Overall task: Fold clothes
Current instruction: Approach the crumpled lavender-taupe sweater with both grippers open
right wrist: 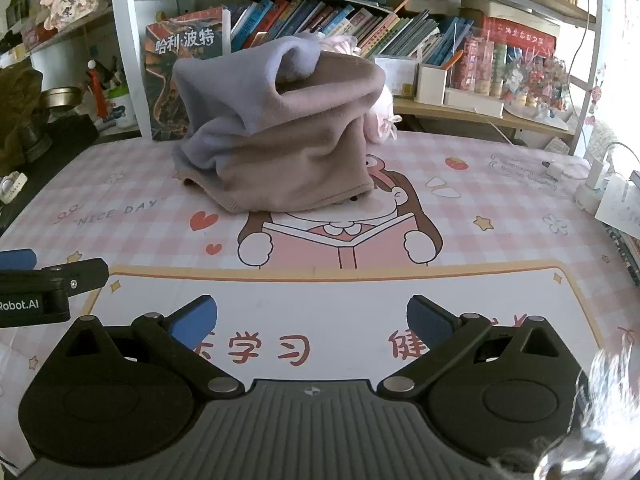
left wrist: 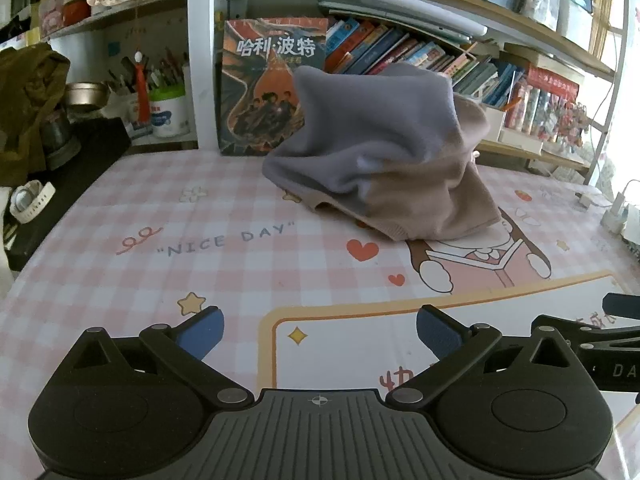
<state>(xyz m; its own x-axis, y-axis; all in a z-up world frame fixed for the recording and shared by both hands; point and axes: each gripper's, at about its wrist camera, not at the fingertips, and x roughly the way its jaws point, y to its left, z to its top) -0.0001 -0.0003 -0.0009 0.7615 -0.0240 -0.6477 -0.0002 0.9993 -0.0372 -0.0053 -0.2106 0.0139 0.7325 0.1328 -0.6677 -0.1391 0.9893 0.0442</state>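
Note:
A crumpled garment (left wrist: 384,160), grey-lavender on one side and tan on the other, stands in a heap at the far middle of the pink checked desk mat (left wrist: 224,272). It also shows in the right wrist view (right wrist: 280,136). My left gripper (left wrist: 318,334) is open and empty, low over the near part of the mat, well short of the garment. My right gripper (right wrist: 312,320) is open and empty, beside the left one. The right gripper's side (left wrist: 600,344) shows at the left view's right edge; the left gripper's side (right wrist: 44,284) shows at the right view's left edge.
A bookshelf with a large upright book (left wrist: 264,84) and several books (right wrist: 360,28) stands right behind the garment. A black box with a watch (left wrist: 32,200) lies at the left. Chargers and cables (right wrist: 592,180) lie at the right edge. A pink fluffy item (right wrist: 380,120) sits behind the garment.

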